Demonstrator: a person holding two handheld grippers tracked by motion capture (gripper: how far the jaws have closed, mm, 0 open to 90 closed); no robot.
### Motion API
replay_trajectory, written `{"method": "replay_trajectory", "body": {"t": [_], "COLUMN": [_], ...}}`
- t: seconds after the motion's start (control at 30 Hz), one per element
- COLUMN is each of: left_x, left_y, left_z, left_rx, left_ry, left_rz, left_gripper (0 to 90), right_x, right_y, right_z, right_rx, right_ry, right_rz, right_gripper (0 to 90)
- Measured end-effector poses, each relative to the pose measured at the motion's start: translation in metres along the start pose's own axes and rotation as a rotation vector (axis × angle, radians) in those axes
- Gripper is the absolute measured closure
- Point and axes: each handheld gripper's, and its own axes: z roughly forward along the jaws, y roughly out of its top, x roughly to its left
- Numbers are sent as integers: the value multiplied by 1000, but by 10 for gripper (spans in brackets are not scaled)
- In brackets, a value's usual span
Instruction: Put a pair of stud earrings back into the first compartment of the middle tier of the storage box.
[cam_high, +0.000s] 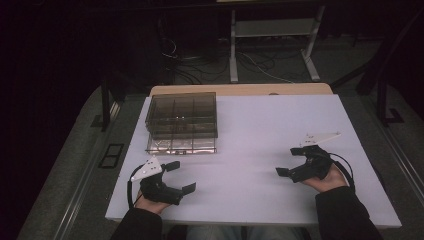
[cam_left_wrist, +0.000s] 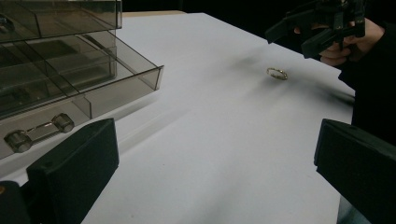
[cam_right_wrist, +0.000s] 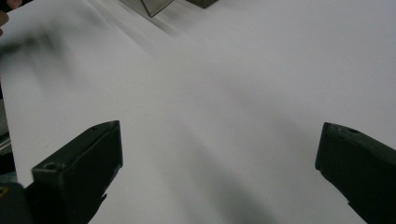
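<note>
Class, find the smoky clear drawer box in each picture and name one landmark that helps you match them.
High view: drawer box at the table's far left, bottom drawer pulled out.
Left gripper view: upper left, open drawer toward the camera.
Right gripper view: one corner at the top edge.
Shared landmark: the white tabletop.

Room dim. White table top (cam_high: 260, 125) on a wooden board (cam_high: 240, 89). Beyond it, a white metal stand (cam_high: 272, 35) and loose cables (cam_high: 200, 62) (tangled) on grey floor (cam_high: 70, 165).
</note>
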Motion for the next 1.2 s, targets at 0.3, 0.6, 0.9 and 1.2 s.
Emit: {"method": "replay_trajectory", "body": {"t": [0.3, 0.6, 0.9, 1.2], "left_x": [0, -1, 0, 0], "left_y": [0, 0, 0, 0], "left_z": [0, 0, 1, 1], "left_rx": [0, 1, 2, 5], "left_ry": [-2, -4, -6, -7], "left_rz": [1, 0, 0, 1], "left_gripper": [0, 0, 0, 0], "right_x": [-2, -6, -16, -17], "right_y": [-13, -24, -36, -43], "right_z": [-7, -11, -14, -18], "right_rx": [14, 39, 85, 103], "right_ry": [-10, -24, -38, -66], "right_rz": [29, 51, 62, 69], "right_gripper": [1, 2, 177, 313]}}
